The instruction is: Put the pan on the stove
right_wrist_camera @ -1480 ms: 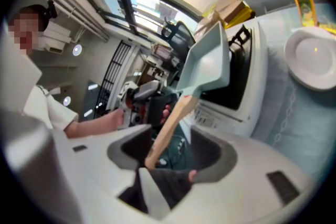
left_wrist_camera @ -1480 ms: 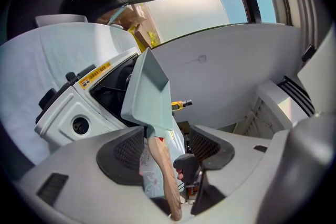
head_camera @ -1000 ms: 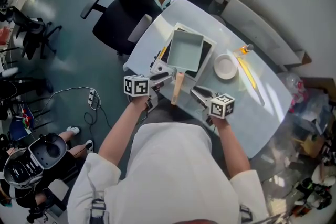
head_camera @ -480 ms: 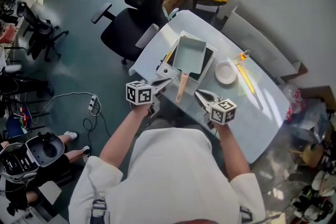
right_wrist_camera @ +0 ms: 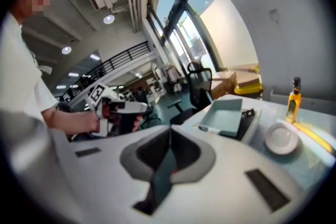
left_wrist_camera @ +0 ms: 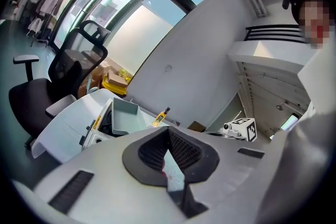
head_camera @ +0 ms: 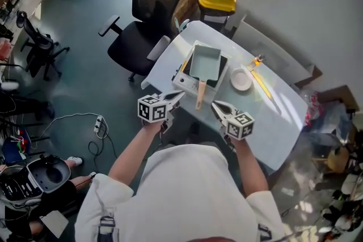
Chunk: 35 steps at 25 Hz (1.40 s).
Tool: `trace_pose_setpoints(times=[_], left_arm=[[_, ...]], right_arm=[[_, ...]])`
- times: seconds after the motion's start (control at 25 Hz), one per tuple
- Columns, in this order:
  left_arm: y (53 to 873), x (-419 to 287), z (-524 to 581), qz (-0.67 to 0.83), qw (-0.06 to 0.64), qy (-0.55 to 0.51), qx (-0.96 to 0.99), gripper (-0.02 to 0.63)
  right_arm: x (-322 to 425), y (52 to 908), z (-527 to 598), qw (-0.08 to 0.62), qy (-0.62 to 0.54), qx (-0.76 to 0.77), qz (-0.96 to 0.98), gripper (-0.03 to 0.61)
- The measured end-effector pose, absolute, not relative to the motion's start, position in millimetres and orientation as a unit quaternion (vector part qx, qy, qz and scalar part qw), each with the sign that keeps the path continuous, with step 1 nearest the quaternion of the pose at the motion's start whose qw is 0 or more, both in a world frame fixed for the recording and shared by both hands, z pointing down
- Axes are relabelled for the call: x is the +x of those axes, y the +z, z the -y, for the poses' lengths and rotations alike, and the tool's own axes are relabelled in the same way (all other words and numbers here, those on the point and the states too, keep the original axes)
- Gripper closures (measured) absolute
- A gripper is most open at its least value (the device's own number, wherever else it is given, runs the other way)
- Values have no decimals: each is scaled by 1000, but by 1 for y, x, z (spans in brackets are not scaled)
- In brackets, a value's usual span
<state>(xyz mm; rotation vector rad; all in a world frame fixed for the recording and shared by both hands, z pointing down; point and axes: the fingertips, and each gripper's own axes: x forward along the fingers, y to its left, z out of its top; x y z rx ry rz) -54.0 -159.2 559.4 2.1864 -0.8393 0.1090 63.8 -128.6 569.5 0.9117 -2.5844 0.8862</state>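
A rectangular pale-teal pan [head_camera: 205, 61] sits on the black-topped white stove [head_camera: 185, 81], its wooden handle [head_camera: 199, 93] pointing toward me. My left gripper [head_camera: 177, 97] hovers at the table's near edge, left of the handle. Its jaws have just been closing and now stand shut with nothing between them. My right gripper [head_camera: 217, 106] hangs right of the handle, also just closed and shut on nothing. The left gripper view shows the pan [left_wrist_camera: 126, 115] beyond the shut left gripper [left_wrist_camera: 169, 144]. The right gripper view shows the pan [right_wrist_camera: 226, 115] past the shut right gripper [right_wrist_camera: 170, 152].
A white plate [head_camera: 241, 80], a small yellow bottle [head_camera: 256, 60] and a long yellow item [head_camera: 262, 85] lie right of the stove on the pale table [head_camera: 283, 116]. A black office chair [head_camera: 144, 14], a yellow bin [head_camera: 218, 0] and cardboard boxes stand behind the table.
Both grippers have closed their jaws and risen away from the table's near edge. The pan stays on the stove. The head view has pulled back and shows more of the room.
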Motion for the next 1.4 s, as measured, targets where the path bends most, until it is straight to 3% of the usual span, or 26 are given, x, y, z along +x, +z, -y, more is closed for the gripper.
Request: trace_pose_setpoints(times=[0.92,1.4], left_arm=[[512,-65,72,284,358,39,888,588],[471,-52,53,320,292,24,901,588]], right_arm=[[91,518,12,80,258,472,839,543],[129,480,-3,89,182,466,861,544]])
